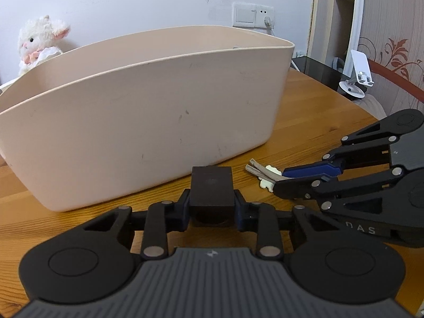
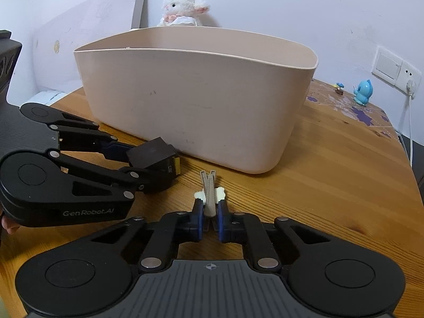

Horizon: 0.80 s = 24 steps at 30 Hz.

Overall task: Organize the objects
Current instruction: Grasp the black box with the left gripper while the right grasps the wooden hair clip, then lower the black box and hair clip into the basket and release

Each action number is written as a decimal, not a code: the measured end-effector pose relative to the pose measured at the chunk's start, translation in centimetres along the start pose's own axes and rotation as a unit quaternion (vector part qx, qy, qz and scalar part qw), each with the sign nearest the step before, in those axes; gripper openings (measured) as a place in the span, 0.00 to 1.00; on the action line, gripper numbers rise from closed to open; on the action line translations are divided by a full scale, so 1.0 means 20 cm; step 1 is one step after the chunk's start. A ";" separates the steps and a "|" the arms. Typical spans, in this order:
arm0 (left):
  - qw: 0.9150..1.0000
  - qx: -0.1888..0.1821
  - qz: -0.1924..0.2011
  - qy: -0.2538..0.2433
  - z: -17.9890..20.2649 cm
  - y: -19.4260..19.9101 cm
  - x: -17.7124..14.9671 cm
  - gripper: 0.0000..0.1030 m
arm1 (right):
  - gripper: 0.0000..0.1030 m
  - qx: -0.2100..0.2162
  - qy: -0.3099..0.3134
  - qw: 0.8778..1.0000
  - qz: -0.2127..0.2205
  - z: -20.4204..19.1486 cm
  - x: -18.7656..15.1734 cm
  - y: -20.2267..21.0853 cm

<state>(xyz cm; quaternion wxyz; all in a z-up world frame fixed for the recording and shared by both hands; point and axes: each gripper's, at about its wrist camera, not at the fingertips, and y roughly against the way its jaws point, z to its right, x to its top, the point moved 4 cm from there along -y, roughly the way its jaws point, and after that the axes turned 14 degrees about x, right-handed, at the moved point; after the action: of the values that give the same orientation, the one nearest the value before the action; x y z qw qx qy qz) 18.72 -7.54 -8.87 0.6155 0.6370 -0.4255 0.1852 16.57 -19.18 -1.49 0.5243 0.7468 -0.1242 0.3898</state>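
Gripping tongs (image 2: pixel 210 220): grey clothespin (image 2: pixel 209 193), cream, perhaps flower-shaped trim.

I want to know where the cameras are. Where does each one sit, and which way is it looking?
Left wrist: sits on the left gripper, looking past its fingers, shut on a dark box, toward the bin; the right gripper shows beside it.
Right wrist: sits on the right gripper, shut on a clip; a fingertip shows.
Both see the bin, table and toy lamb.
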 end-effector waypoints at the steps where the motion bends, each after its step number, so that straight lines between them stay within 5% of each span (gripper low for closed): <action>1: 1.000 0.002 0.001 -0.003 0.00 0.01 0.00 0.33 | 0.10 0.000 0.000 1.000 0.000 0.00 0.00 0.00; 13: 1.000 0.016 0.010 -0.003 -0.06 0.16 -0.02 0.33 | 0.10 -0.007 0.003 1.000 0.013 -0.06 -0.01 0.16; 24: 0.997 0.047 0.065 -0.002 -0.20 0.44 0.06 0.33 | 0.10 -0.020 0.022 0.996 0.082 -0.11 0.12 0.50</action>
<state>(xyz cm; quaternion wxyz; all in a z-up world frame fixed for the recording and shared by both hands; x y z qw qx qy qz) 13.75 -3.10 -1.83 0.5706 0.6369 -0.4578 0.2433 11.32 -20.96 7.39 0.5079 0.7147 -0.1809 0.4455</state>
